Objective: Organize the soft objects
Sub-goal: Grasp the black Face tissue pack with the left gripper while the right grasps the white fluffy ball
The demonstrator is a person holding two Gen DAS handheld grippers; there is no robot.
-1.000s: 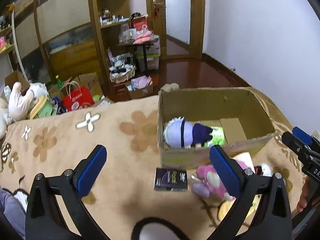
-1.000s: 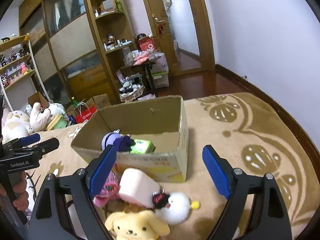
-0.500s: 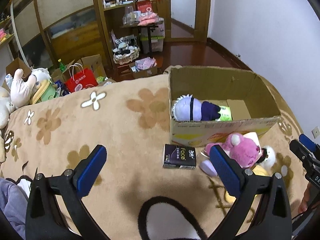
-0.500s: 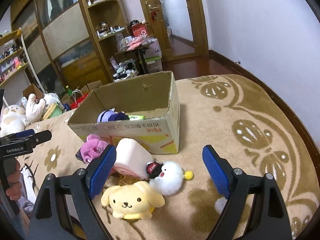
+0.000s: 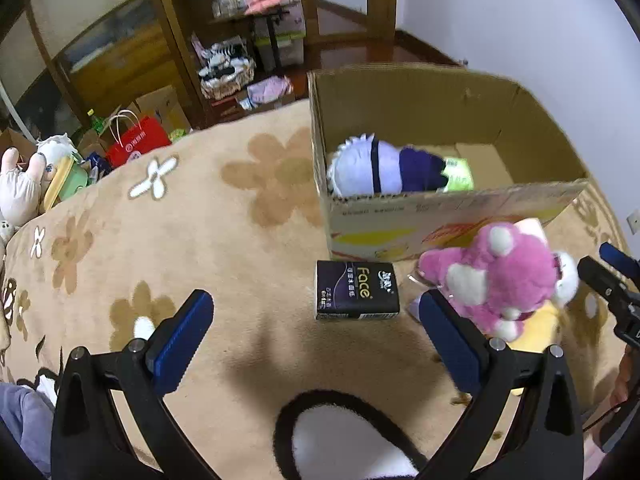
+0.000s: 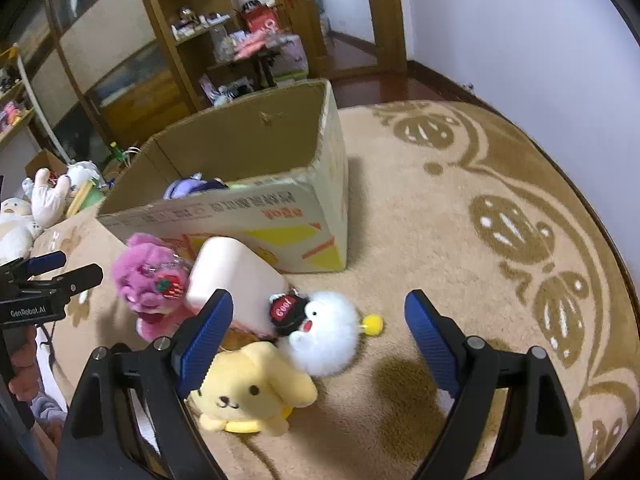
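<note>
An open cardboard box point(image 5: 452, 216) point(image 6: 256, 216) stands on the beige carpet and holds a lilac and navy plush doll point(image 5: 380, 168) point(image 6: 192, 188). In front of it lie a pink plush bear point(image 5: 496, 280) point(image 6: 152, 284), a pale pink block-shaped plush point(image 6: 232, 276), a white fluffy bird plush point(image 6: 328, 332) and a yellow dog plush point(image 6: 248, 392). My left gripper point(image 5: 316, 336) is open and empty, above a black "Face" tissue pack point(image 5: 356, 290). My right gripper point(image 6: 316, 336) is open and empty, just above the white and yellow plushes.
Wooden shelves and cabinets point(image 5: 168, 40) line the far wall. A red bag point(image 5: 136, 144), boxes and more plush toys point(image 5: 24, 184) lie off the carpet's far left edge. A white wall point(image 6: 540, 40) runs along the right. A black and white plush point(image 5: 344, 440) lies near me.
Both grippers have moved lower and nearer to the toys in front of the box. Both stay open. The toys have not moved.
</note>
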